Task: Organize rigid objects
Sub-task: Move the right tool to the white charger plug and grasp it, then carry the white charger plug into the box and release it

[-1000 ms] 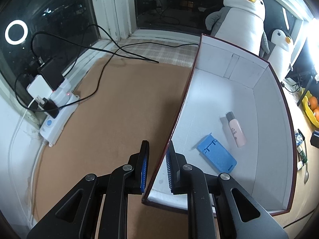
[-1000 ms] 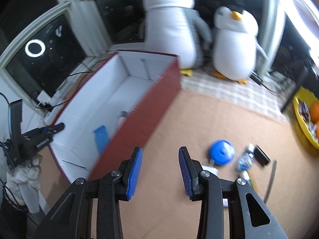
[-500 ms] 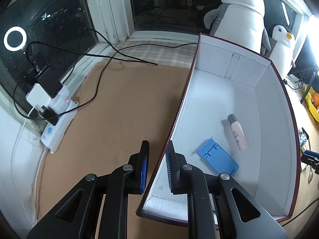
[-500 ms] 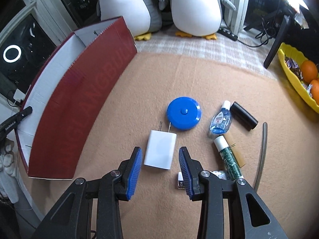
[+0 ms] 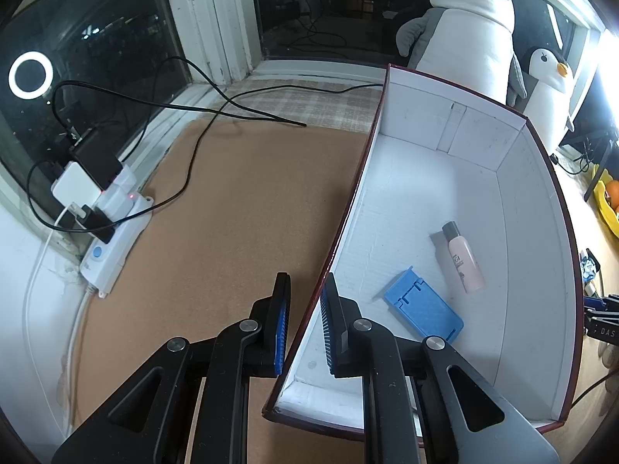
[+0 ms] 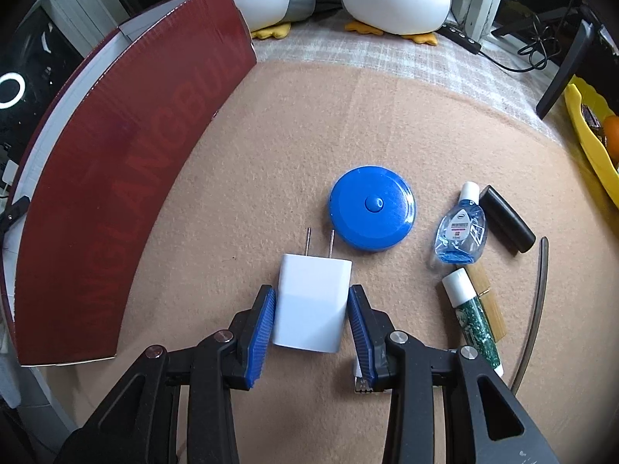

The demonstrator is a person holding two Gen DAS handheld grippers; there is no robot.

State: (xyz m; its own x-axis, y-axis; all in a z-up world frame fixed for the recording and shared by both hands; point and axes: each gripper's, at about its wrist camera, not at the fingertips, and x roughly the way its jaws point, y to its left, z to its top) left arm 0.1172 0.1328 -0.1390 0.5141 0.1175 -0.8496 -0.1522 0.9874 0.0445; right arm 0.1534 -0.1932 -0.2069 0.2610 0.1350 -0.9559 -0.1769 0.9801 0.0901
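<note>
My left gripper (image 5: 303, 321) straddles the left wall of the dark red box (image 5: 541, 232), its jaws closed on that wall. Inside the box lie a blue phone stand (image 5: 423, 307) and a pink bottle (image 5: 462, 257). In the right wrist view the box (image 6: 116, 178) stands at the left. My right gripper (image 6: 311, 328) is open, low over the mat, with the white charger plug (image 6: 311, 301) between its pads, small gaps on both sides. Beyond lie a blue round tape measure (image 6: 371, 207), a clear blue bottle (image 6: 460, 232), a black cylinder (image 6: 506, 218) and a green glitter tube (image 6: 474, 317).
Two plush penguins (image 5: 472, 27) stand behind the box. A power strip (image 5: 112, 239) with plugs and black cables lies at the left by the window. A yellow fruit tray (image 6: 592, 139) sits far right. A thin dark rod (image 6: 536, 301) curves beside the tube.
My right gripper swung from the box to the loose items and dropped down around the white charger. My left gripper stayed on the box wall.
</note>
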